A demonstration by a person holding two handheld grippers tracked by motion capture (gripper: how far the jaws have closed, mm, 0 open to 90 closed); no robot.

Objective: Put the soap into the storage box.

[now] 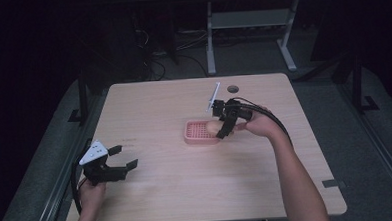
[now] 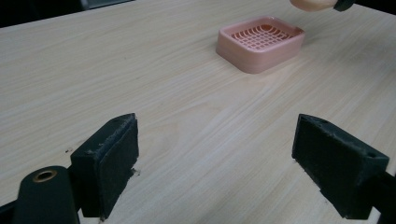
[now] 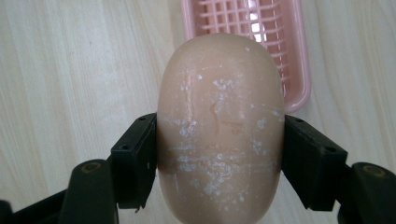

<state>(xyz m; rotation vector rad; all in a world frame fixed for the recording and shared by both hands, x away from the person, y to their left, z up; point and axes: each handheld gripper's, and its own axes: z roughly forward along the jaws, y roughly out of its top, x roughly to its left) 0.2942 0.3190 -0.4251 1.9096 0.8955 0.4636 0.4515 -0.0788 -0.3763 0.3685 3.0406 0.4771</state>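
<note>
High view: left tongs [image 1: 122, 158] low at near-left tabletop [image 1: 162, 192], spread apart, nothing between. Right tongs [image 1: 224, 129] over pink soap dish [image 1: 195, 135], gripping tan soap bar [image 1: 213, 127].

Left gripper view: black pads [image 2: 112, 158] wide apart above bare wood; dish [image 2: 260, 43] well ahead, grid bare.

Right gripper view: bar [image 3: 219, 121] clamped at both sides, dish [image 3: 292, 56] partly beneath. Judged: pickup done, placing into dish left.

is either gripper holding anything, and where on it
The right gripper holds a peach soap bar, jaws pressing its two long sides near the lower end. The left gripper is open, holding nothing.
</note>
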